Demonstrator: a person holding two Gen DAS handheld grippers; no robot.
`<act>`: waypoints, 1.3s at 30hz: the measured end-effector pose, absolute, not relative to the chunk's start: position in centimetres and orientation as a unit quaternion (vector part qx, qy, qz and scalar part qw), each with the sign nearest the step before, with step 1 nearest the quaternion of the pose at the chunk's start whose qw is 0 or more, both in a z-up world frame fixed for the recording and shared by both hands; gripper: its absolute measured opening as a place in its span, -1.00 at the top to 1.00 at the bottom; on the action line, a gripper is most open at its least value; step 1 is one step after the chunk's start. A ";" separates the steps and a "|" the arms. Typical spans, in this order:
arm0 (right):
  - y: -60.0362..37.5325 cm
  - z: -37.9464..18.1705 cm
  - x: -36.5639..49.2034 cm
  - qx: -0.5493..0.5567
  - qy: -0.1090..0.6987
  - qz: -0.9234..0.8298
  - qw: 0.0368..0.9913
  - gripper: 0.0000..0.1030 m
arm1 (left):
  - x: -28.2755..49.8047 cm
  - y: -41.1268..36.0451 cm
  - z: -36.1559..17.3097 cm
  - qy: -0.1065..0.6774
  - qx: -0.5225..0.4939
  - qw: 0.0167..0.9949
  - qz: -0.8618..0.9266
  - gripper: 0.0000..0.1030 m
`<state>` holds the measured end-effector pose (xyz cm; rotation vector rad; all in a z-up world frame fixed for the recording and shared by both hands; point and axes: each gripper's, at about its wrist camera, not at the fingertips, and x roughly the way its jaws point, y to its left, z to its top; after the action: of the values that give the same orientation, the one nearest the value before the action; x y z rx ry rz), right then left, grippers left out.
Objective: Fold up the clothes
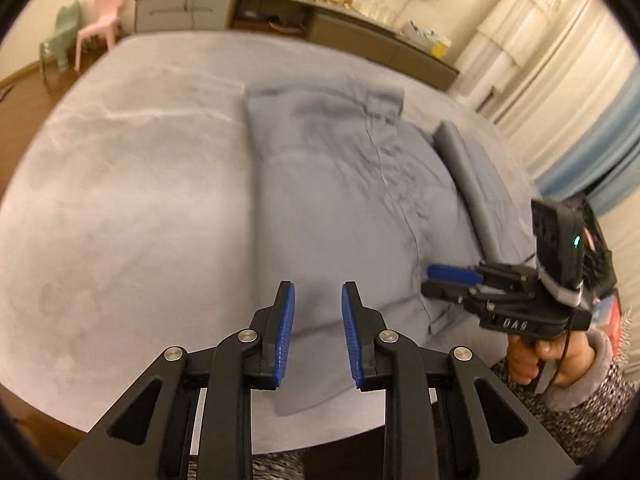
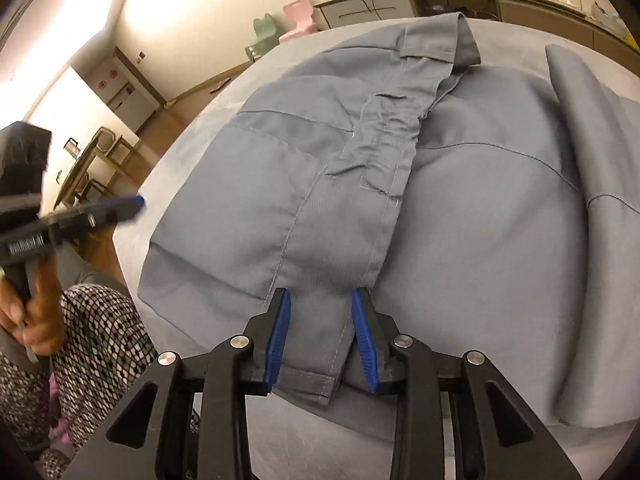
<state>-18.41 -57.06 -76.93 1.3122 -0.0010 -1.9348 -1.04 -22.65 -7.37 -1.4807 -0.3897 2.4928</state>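
One grey jacket (image 2: 400, 184) lies spread on the grey-covered bed (image 1: 120, 184), its hem at the near edge. Two grippers work it: the right gripper (image 2: 320, 336) stands partly spread with the hem's front placket between its blue pads, though whether they press the cloth I cannot tell. The left gripper (image 1: 318, 320) hangs partly spread over the jacket's near left corner, holding nothing.

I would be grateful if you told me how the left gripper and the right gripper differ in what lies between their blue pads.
The left gripper hovers with its jaws apart; nothing sits between its pads, only the grey jacket's edge below.
The right gripper has the grey jacket's stitched front hem between its fingers, though the pads do not plainly press it.
Both are black, blue-padded and point down at the grey bed.
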 end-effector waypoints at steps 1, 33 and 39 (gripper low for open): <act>-57.2 -77.0 -18.4 0.518 -0.005 -0.760 0.392 0.30 | -1.2 -21.9 -8.0 -0.126 -0.511 0.113 0.843 0.54; -38.9 -71.7 -22.1 0.486 -0.094 -0.863 0.099 -0.41 | -6.6 -12.8 -7.3 -0.031 -0.480 0.139 0.866 0.20; -40.1 -75.0 -23.3 0.535 -0.079 -0.837 0.086 -0.41 | -13.0 -1.9 -2.4 -0.031 -0.473 0.236 0.848 -0.18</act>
<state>-23.29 -40.10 -75.00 1.5948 -0.2358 -2.4936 -13.02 -1.86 -2.44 -1.2984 -0.0858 2.3264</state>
